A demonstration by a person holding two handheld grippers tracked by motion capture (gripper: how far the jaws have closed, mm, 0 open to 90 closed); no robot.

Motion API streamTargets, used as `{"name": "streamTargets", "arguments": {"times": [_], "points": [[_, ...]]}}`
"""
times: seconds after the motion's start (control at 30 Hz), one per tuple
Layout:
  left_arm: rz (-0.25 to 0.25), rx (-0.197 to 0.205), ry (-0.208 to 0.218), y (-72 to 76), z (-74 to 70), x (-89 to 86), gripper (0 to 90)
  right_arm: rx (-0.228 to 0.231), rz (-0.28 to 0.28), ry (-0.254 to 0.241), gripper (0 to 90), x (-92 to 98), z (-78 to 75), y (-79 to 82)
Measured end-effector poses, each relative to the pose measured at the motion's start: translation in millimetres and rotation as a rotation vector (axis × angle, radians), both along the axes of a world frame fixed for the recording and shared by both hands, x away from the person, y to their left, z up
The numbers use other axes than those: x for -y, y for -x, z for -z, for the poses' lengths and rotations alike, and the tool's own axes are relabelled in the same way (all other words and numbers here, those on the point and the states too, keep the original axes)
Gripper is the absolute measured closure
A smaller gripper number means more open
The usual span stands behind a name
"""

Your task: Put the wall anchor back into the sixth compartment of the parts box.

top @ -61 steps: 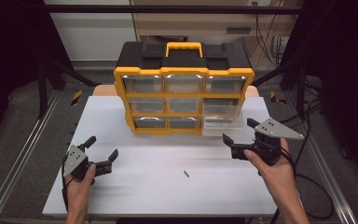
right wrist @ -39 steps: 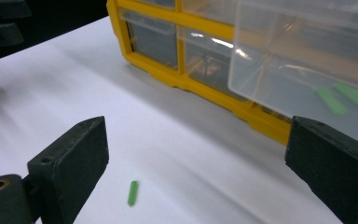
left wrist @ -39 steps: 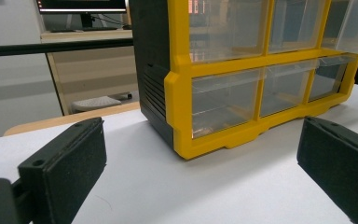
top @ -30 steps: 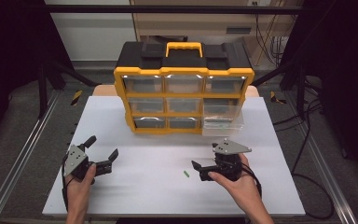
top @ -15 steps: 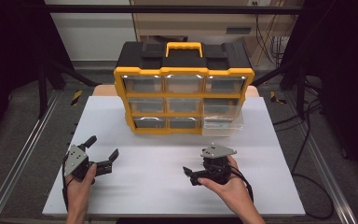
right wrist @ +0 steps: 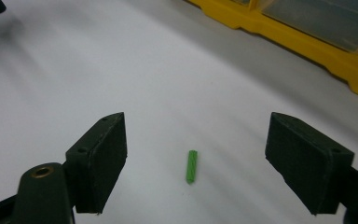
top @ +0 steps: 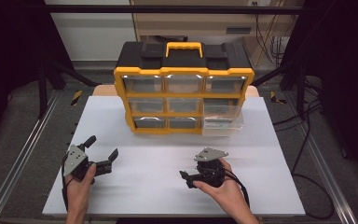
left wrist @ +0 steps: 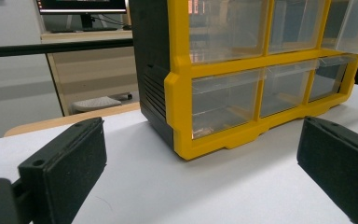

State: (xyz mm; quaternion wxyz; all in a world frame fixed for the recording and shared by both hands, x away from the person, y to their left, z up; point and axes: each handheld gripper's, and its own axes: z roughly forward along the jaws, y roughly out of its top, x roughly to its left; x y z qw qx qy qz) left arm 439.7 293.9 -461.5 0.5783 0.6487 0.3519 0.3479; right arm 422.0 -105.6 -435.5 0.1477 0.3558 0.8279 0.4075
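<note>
A small green ribbed peg [right wrist: 192, 166] lies on the white table [top: 149, 186]. My right gripper [right wrist: 196, 142] hovers low over it, open, one jaw on each side and neither touching it. In the high view the right gripper [top: 186, 179] sits at the front centre of the table, held from below by a hand. At the front left my left gripper [top: 103, 147] is open and holds nothing; its own view shows the left gripper [left wrist: 205, 161] facing the organizer. The yellow and black drawer organizer [top: 184, 88] stands at the back centre.
One clear drawer [top: 221, 119] at the organizer's lower right is pulled out toward me. The organizer's yellow frame [left wrist: 223, 93] stands close ahead of the left jaws. Black frame posts and cables [top: 307, 121] flank the table.
My right gripper has come from beside the pulled-out drawer leftward and toward the front edge, down over the green peg. The left gripper has not moved.
</note>
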Motion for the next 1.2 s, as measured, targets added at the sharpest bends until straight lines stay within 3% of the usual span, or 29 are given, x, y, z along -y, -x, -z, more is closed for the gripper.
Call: {"name": "streamTargets", "arguments": {"times": [0.47,0.97,1.2], "points": [[-0.002,0.001,0.005,-0.5,-0.1,-0.6,1.2,-0.055,0.008,0.057,44.8,-8.2,13.7,-2.0],[0.002,-0.001,0.002,-1.4,-0.1,-0.2,1.2,-0.068,0.003,0.076,59.9,-9.5,21.4,-3.9],[0.005,-0.002,0.000,-1.8,0.2,0.5,1.2,-0.094,-0.002,0.102,70.1,-12.5,36.4,-11.0]]}}
